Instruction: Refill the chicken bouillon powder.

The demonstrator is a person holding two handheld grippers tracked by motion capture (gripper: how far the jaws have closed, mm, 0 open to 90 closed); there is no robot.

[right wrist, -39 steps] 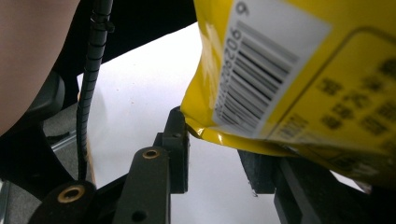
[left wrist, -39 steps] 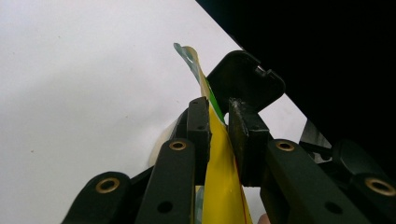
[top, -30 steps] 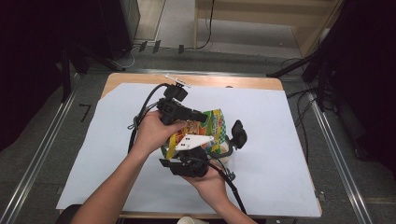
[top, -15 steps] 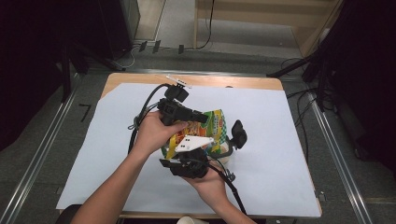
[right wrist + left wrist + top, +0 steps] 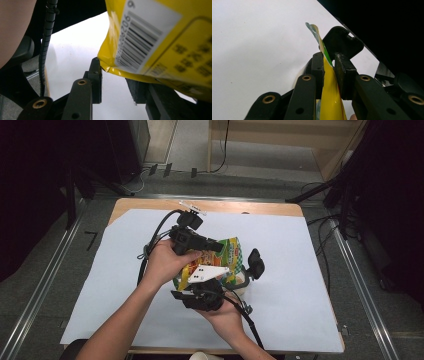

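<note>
Yellow snack bag (image 5: 226, 258) held above mid-table, w/ left gripper (image 5: 329, 67) clamped on its thin top edge, right gripper (image 5: 117, 83) pinching its lower seam from the near side, apparently to pull it open over the white sheet (image 5: 310, 320).

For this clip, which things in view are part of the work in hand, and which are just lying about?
In the job:
- yellow snack bag, held over the table
- left gripper, jaws shut on the bag's edge
- right gripper, at the bag's barcoded corner; grip unclear

Lying about:
- white sheet covering the wooden table
- small white label at the table's far edge
</note>
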